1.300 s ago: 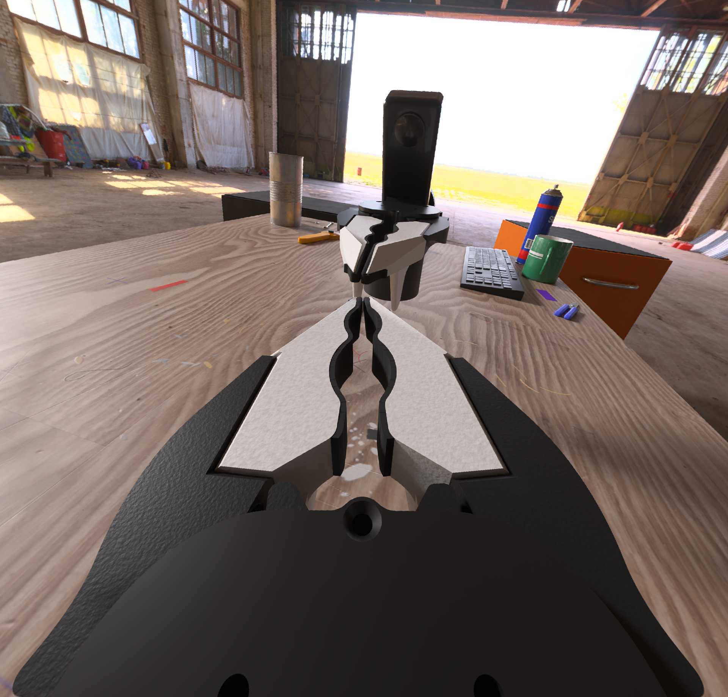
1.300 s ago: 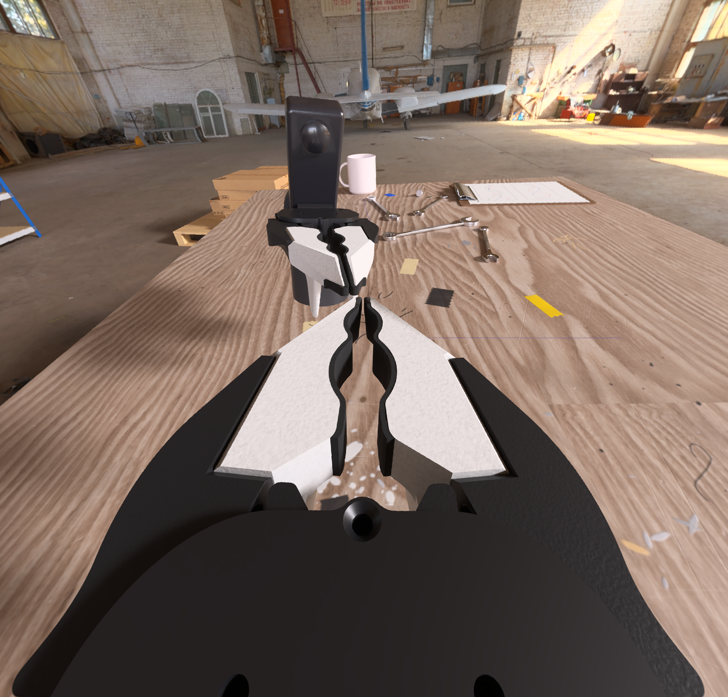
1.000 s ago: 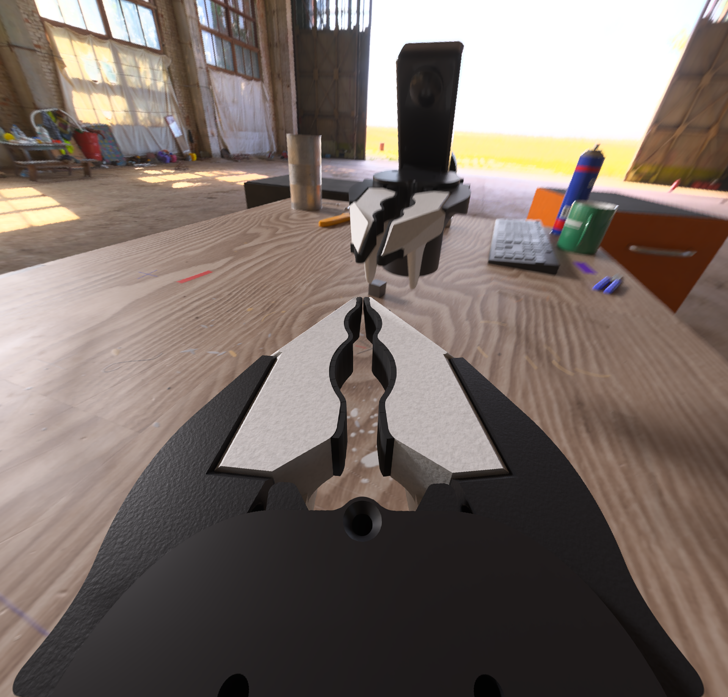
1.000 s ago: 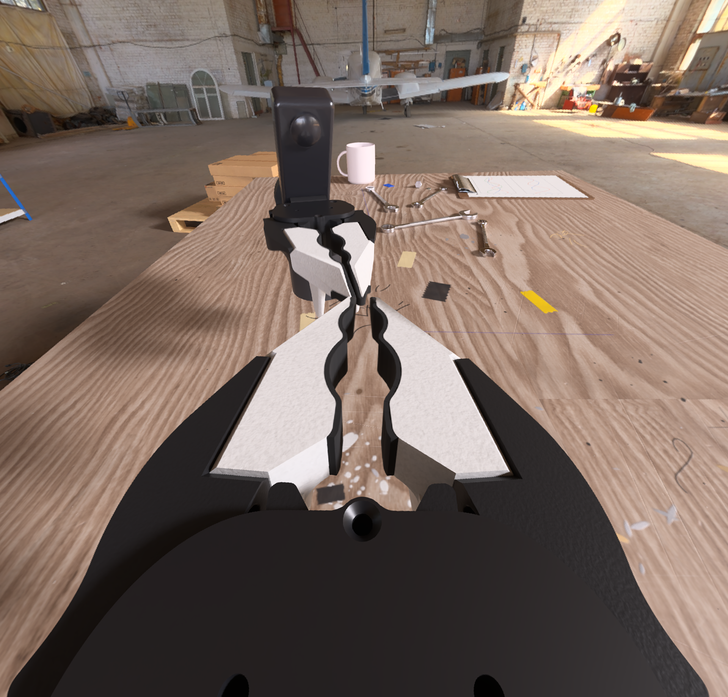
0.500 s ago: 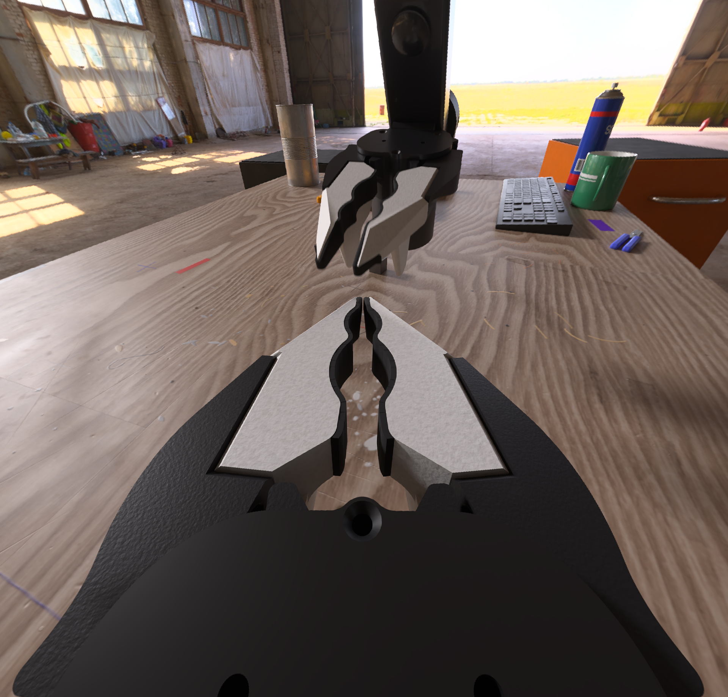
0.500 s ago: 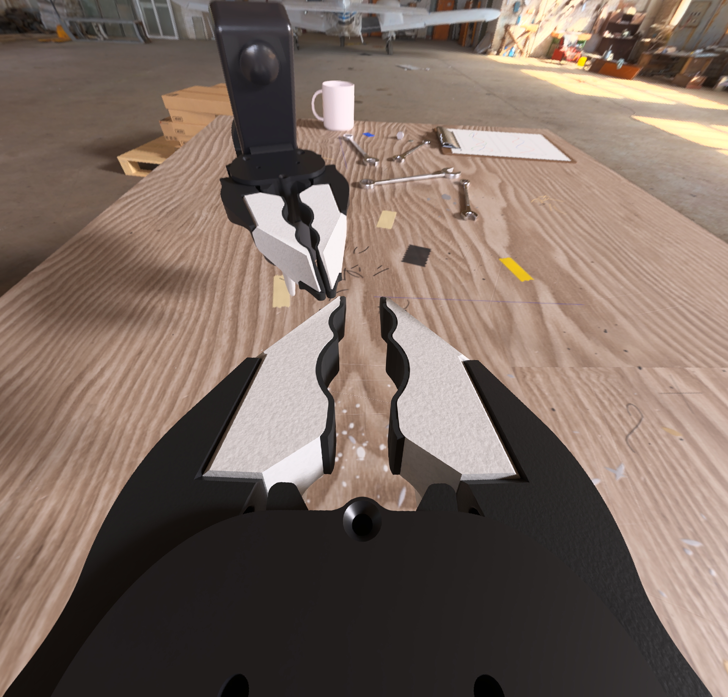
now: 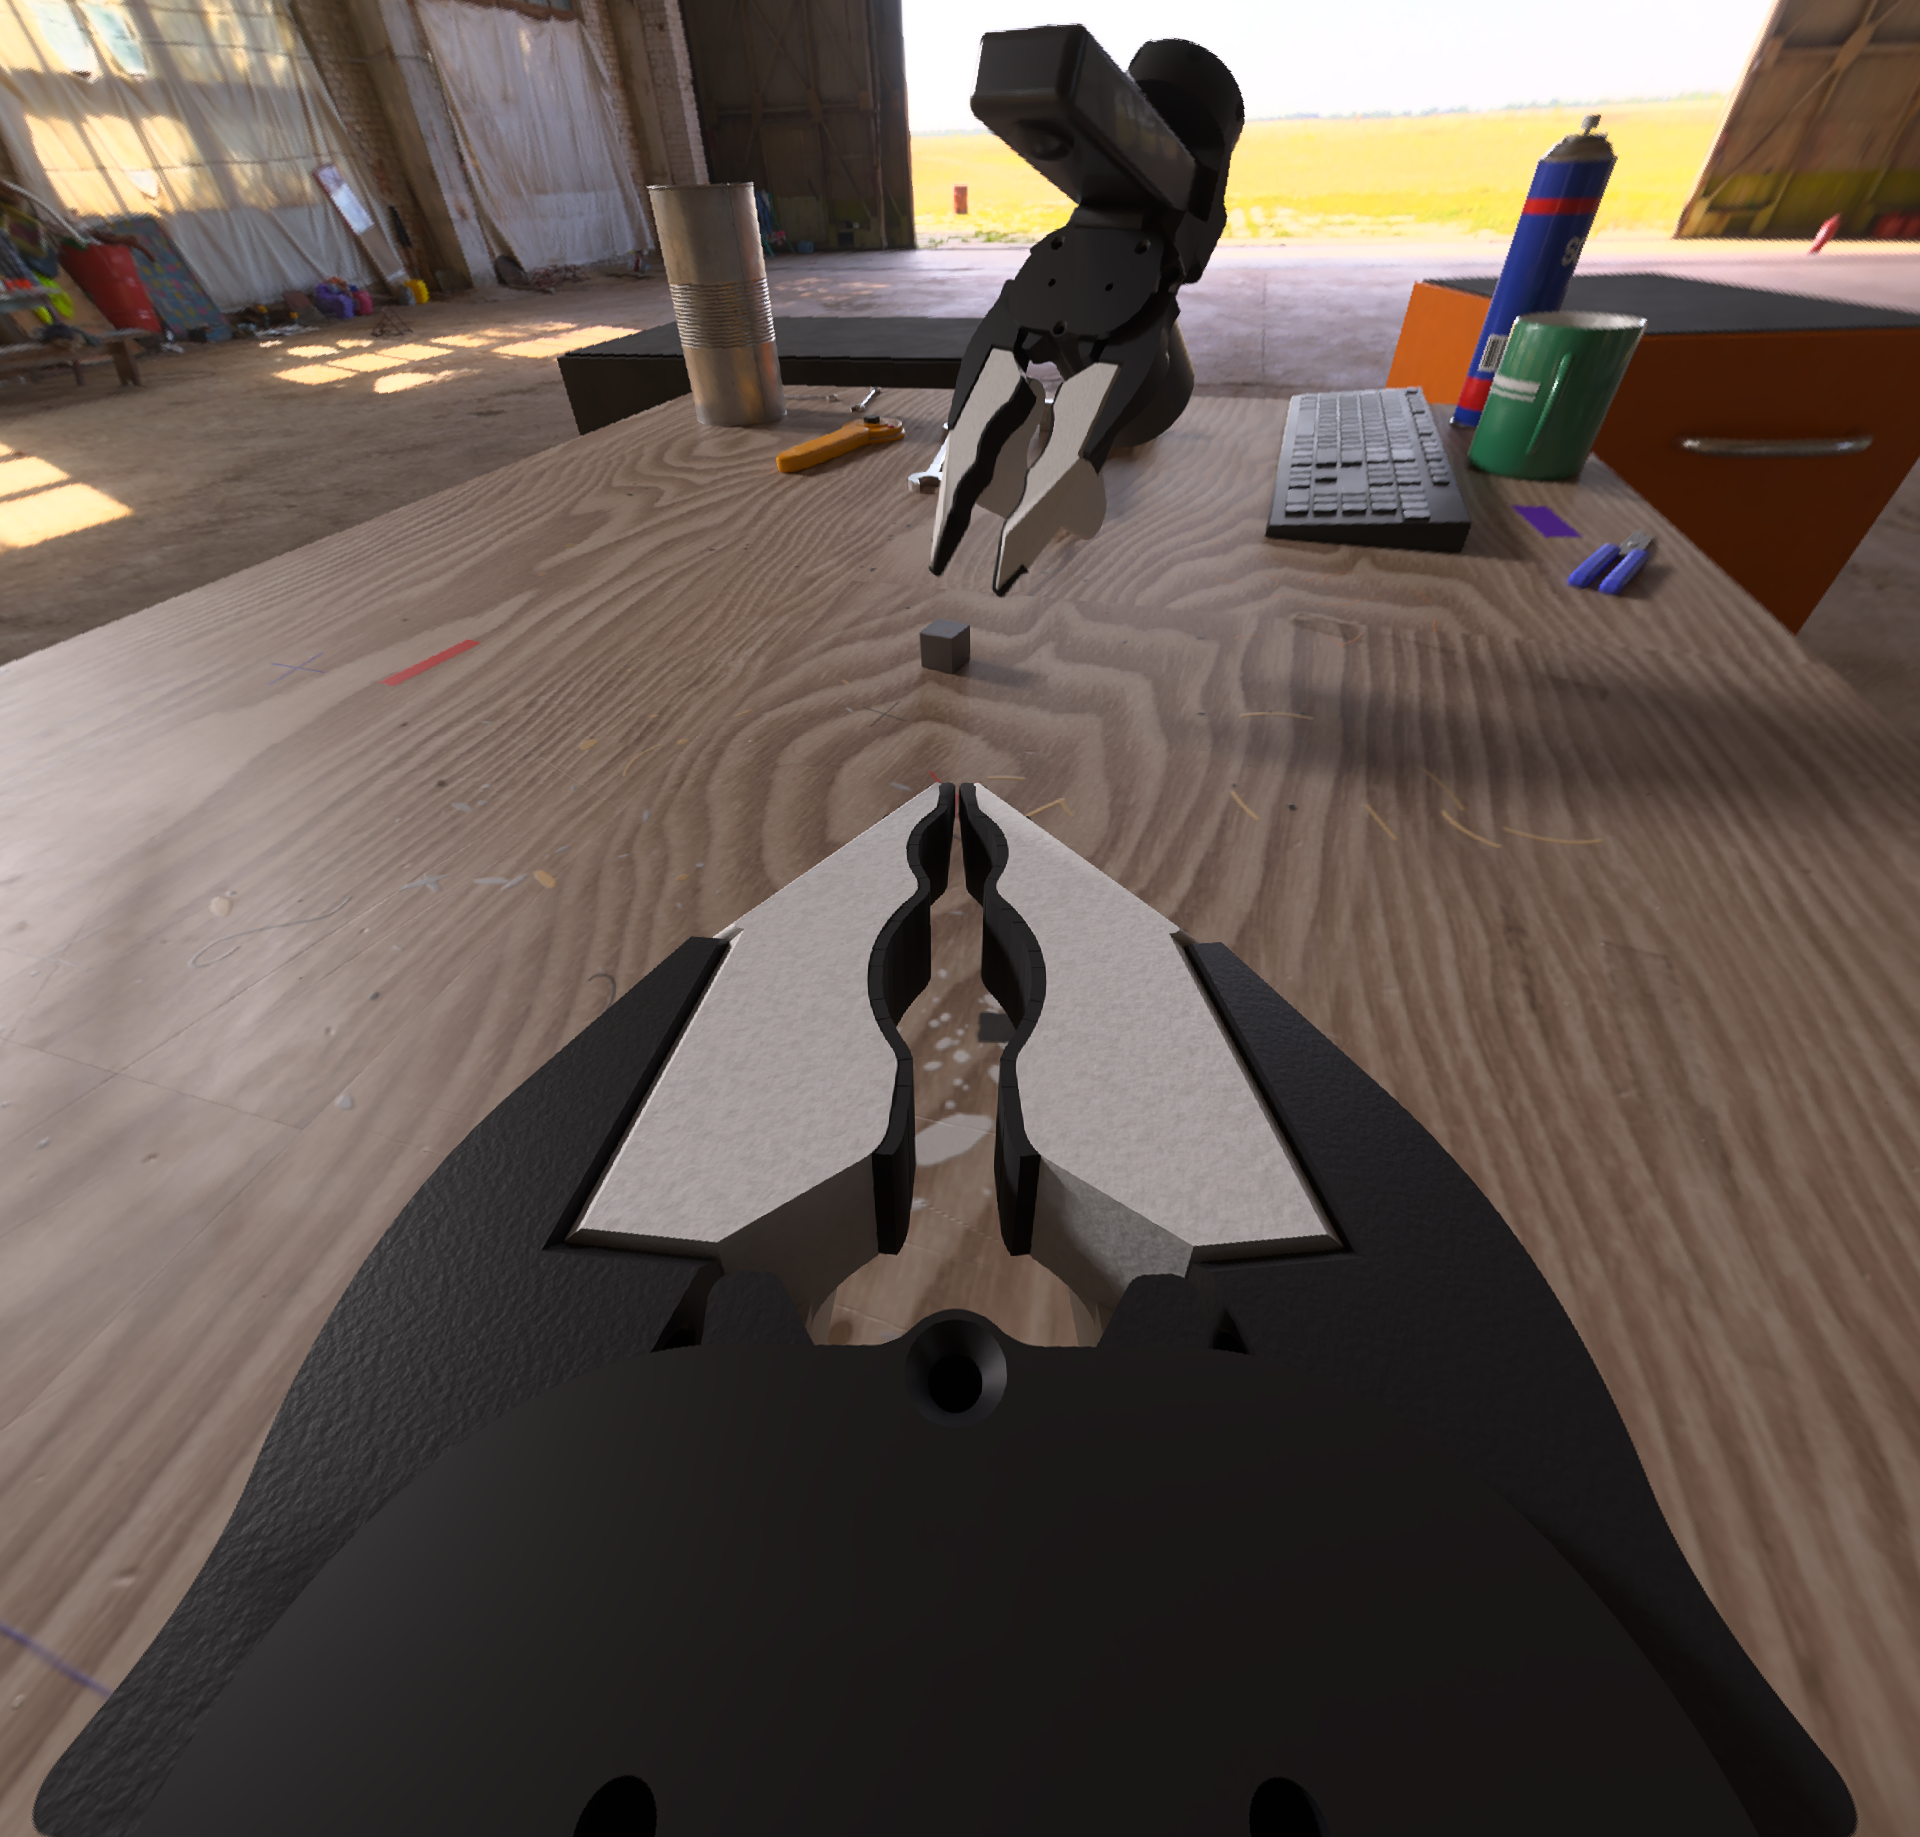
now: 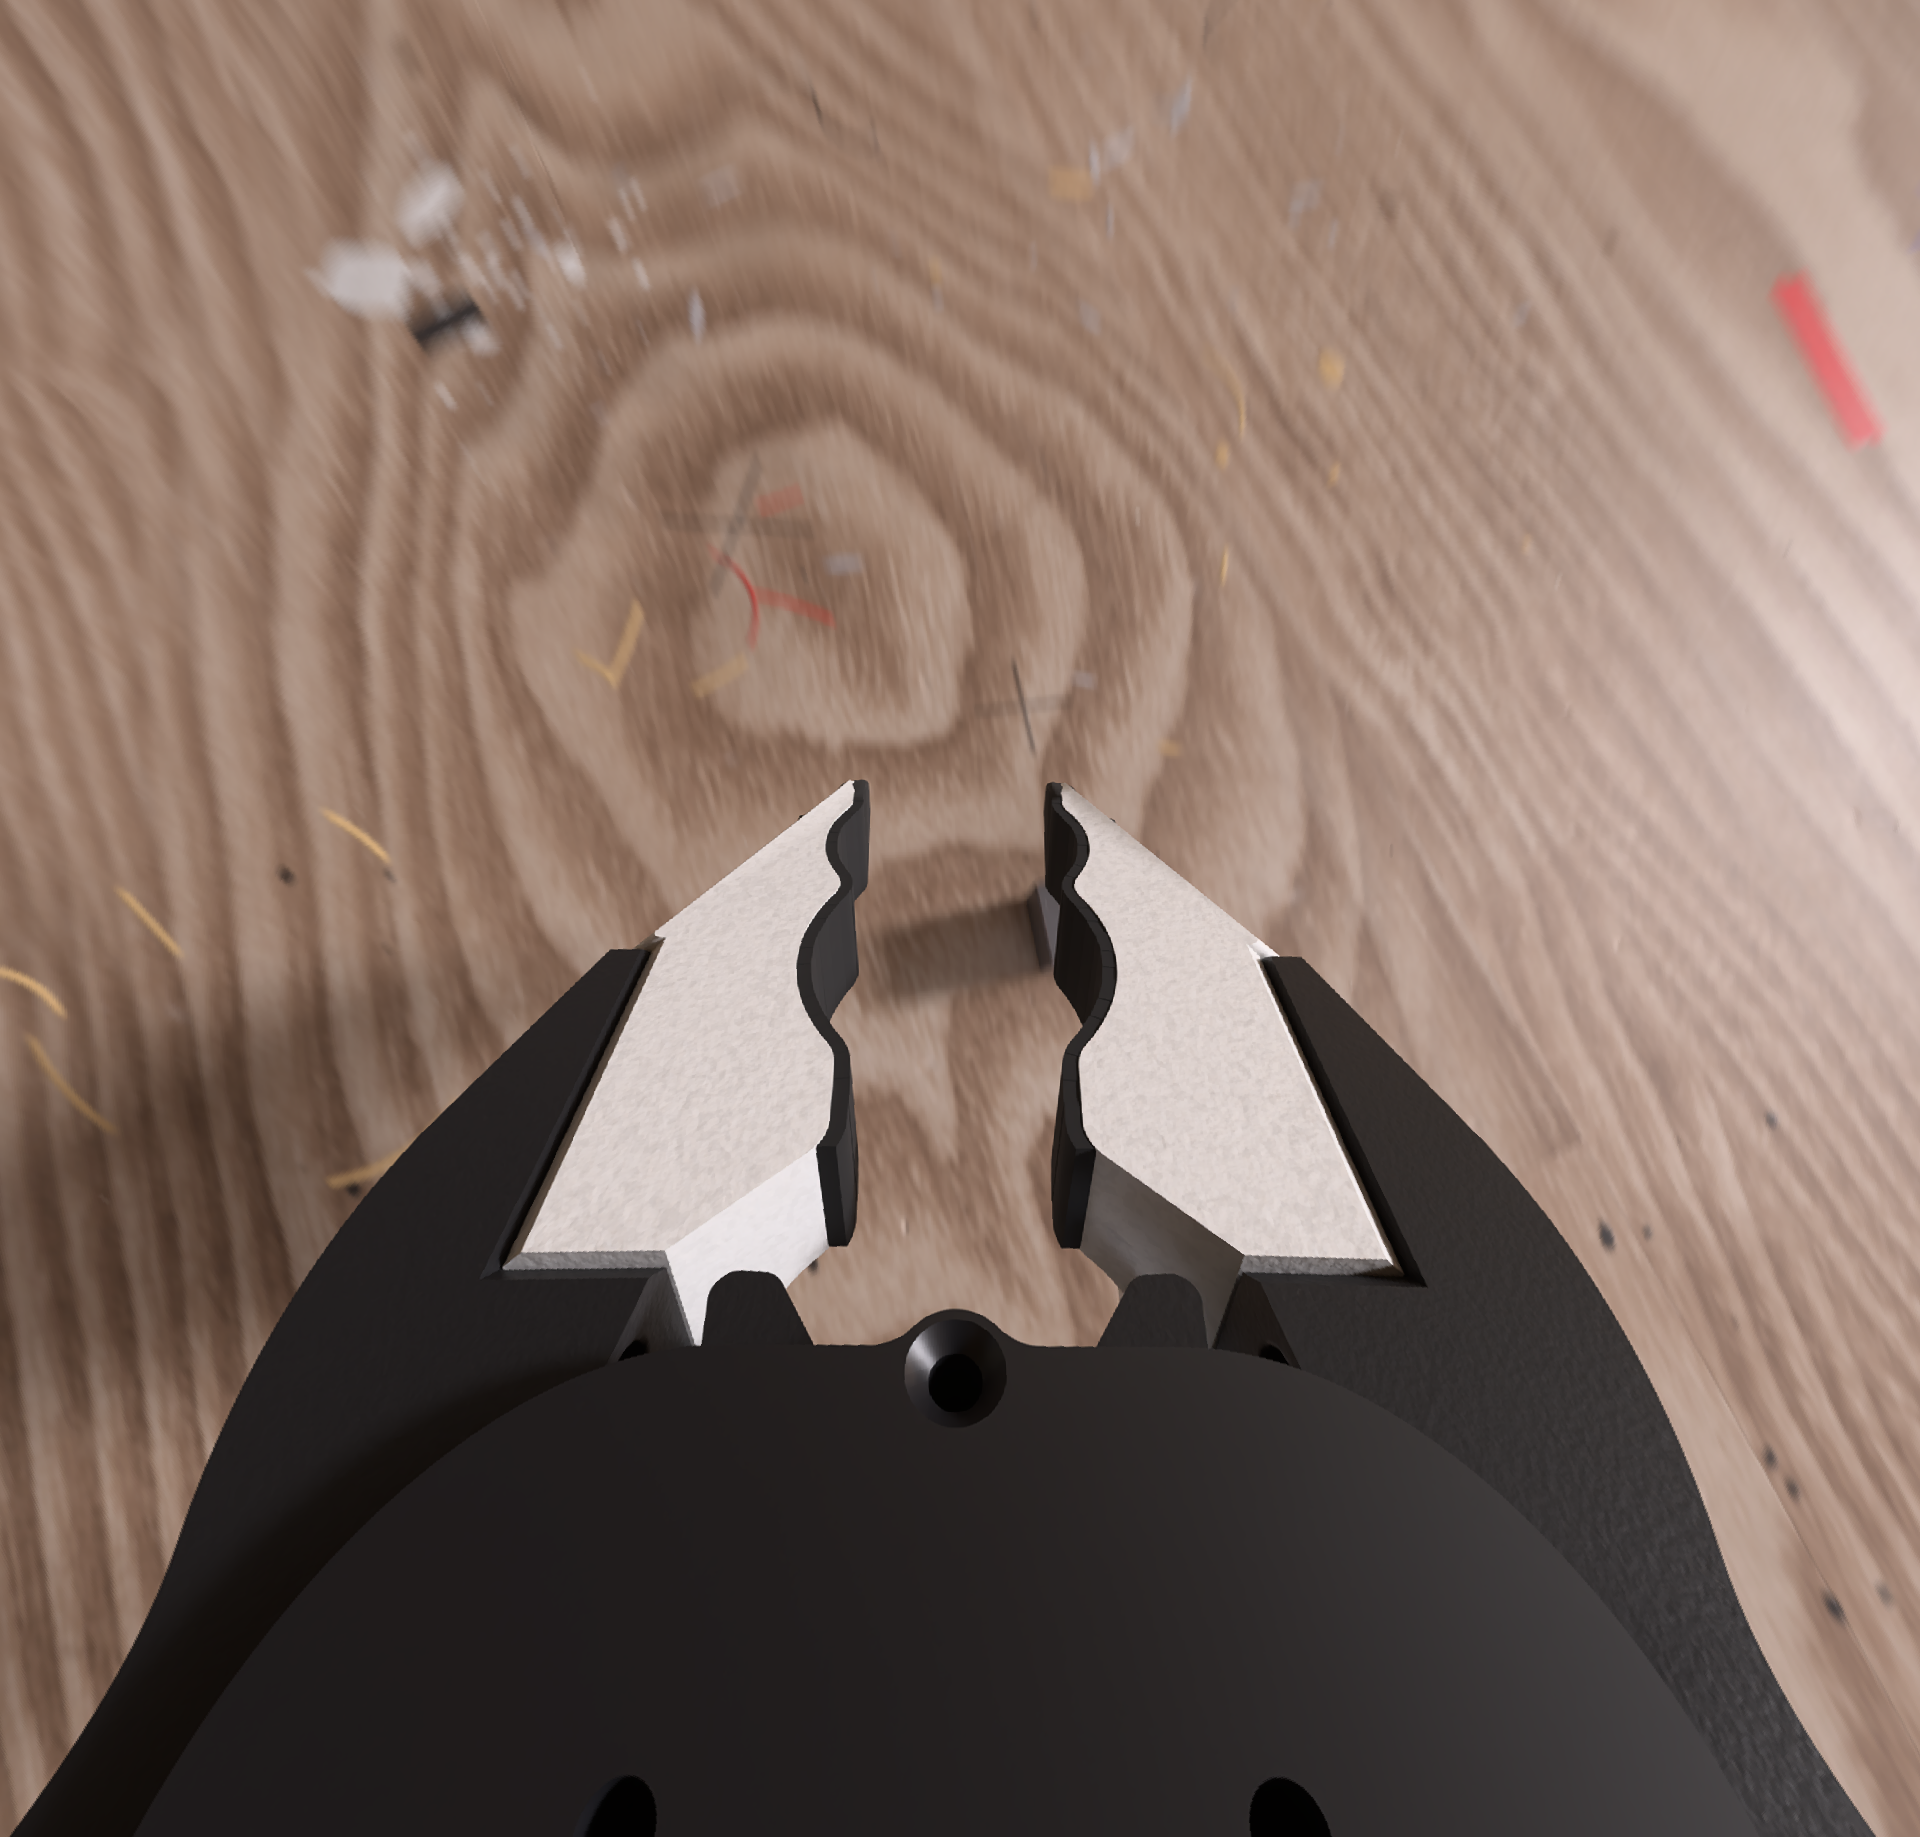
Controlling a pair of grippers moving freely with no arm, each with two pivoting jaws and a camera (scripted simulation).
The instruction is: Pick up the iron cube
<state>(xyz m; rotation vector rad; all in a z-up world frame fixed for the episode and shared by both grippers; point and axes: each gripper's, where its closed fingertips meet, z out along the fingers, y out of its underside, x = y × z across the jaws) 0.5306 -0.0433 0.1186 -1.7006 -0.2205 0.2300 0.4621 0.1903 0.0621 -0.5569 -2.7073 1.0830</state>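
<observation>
Scanning the left wrist view left to right, we are seeing a red tape strip (image 7: 431,662) on the wooden table (image 7: 416,852), then a ribbed metal can (image 7: 717,304) standing upright at the far edge, an orange-handled tool (image 7: 840,444) lying beside it, a black keyboard (image 7: 1363,468), a green mug (image 7: 1550,393) in front of a blue spray can (image 7: 1548,249), and blue-handled pliers (image 7: 1608,563) far right.

The iron cube (image 7: 944,645) is sitting flat on the table near the middle, well ahead of the left gripper (image 7: 956,790). It is small, dull dark grey, sharp-edged, with one vertical edge turned roughly toward us; being a cube, it is showing no long axis.

The left gripper is hovering low, its fingers pressed together at the tips and pinching nothing. The right gripper (image 7: 971,574) is hanging tilted above and just behind the cube, tips pointing down, not touching it.

In the right wrist view we are looking down at blurred wood grain; the right gripper (image 8: 956,800) is spread apart, and only a grey sliver of the cube (image 8: 1042,923) is peeking out beside its right-hand finger (image 8: 1195,1039).
</observation>
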